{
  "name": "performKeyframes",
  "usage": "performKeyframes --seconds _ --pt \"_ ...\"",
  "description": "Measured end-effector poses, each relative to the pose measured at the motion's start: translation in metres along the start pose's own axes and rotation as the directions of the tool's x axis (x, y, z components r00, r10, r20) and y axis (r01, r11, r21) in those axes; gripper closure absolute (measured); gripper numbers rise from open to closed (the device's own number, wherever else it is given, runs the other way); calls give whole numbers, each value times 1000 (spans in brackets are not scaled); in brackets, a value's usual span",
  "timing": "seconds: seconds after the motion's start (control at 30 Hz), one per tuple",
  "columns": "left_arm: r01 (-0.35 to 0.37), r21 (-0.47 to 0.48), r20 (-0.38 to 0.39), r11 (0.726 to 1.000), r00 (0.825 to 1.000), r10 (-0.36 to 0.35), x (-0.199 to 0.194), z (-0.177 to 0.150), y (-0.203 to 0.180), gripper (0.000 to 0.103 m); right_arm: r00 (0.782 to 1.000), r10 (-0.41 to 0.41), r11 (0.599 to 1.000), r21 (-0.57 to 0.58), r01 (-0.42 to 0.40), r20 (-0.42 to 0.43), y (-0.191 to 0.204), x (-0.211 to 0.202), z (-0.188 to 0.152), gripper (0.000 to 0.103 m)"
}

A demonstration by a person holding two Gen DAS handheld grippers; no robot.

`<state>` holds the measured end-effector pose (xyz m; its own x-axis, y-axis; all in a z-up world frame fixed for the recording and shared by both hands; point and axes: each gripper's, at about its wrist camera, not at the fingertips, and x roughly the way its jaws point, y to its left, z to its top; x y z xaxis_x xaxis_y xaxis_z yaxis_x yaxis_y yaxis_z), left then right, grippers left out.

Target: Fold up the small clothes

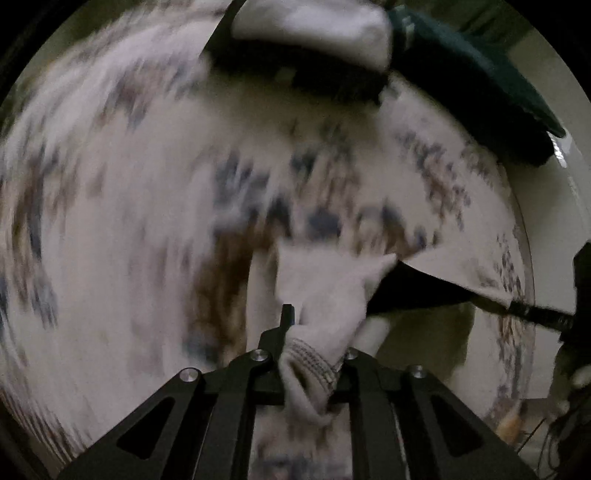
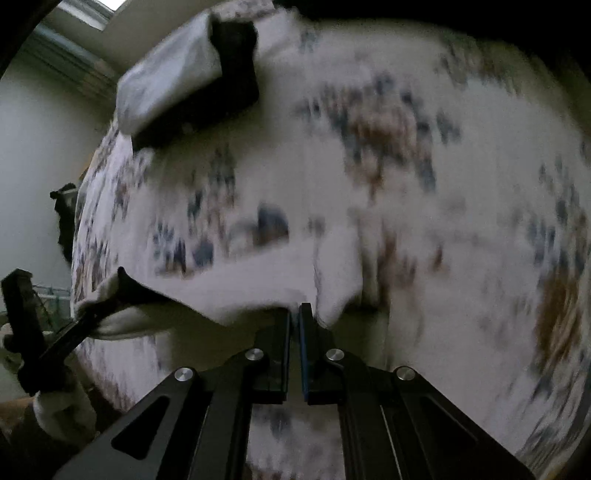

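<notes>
Both views were heavily motion-blurred. Left tool (image 1: 314, 332) had its jaws clamped on a small white garment (image 1: 325, 291); the ribbed cuff (image 1: 314, 360) bunched between the fingers, cloth rising just ahead of them. The same garment stretched across to the right tool (image 2: 295, 314), whose jaws stood narrow, nearly together, pinching the garment's (image 2: 258, 280) white edge at the tips. In the right view, the left tool (image 2: 92, 317) showed at the garment's far corner, so the piece hung between the two tools over a white surface with blue and brown floral print (image 1: 129, 184); whether bench or bed, could not tell. Farther back lay a stack of folded clothes: a white piece (image 1: 314, 29) on top of a dark one (image 1: 303, 74), a dark green piece (image 1: 461, 74) beside them.
</notes>
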<state>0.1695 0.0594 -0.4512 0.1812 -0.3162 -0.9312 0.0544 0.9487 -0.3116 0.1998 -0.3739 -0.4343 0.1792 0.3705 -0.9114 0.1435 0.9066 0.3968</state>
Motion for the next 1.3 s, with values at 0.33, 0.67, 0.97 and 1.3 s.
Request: performKeyframes --seconds 0.33,0.67,0.97,1.3 --pt "38 -200 -113 979 992 -61 -7 -60 56 76 960 7 988 150 36 -278 -68 40 -93 97" --pt "109 -202 33 973 994 -105 -46 -17 63 76 971 240 902 368 -228 15 -100 -5 -40 28" --pt "55 -253 -23 966 998 -63 -35 -24 82 76 976 184 931 340 -136 -113 -79 51 -33 97" --pt "151 -195 -23 969 987 -158 16 32 47 52 949 103 873 485 57 -298 -132 48 -116 92"
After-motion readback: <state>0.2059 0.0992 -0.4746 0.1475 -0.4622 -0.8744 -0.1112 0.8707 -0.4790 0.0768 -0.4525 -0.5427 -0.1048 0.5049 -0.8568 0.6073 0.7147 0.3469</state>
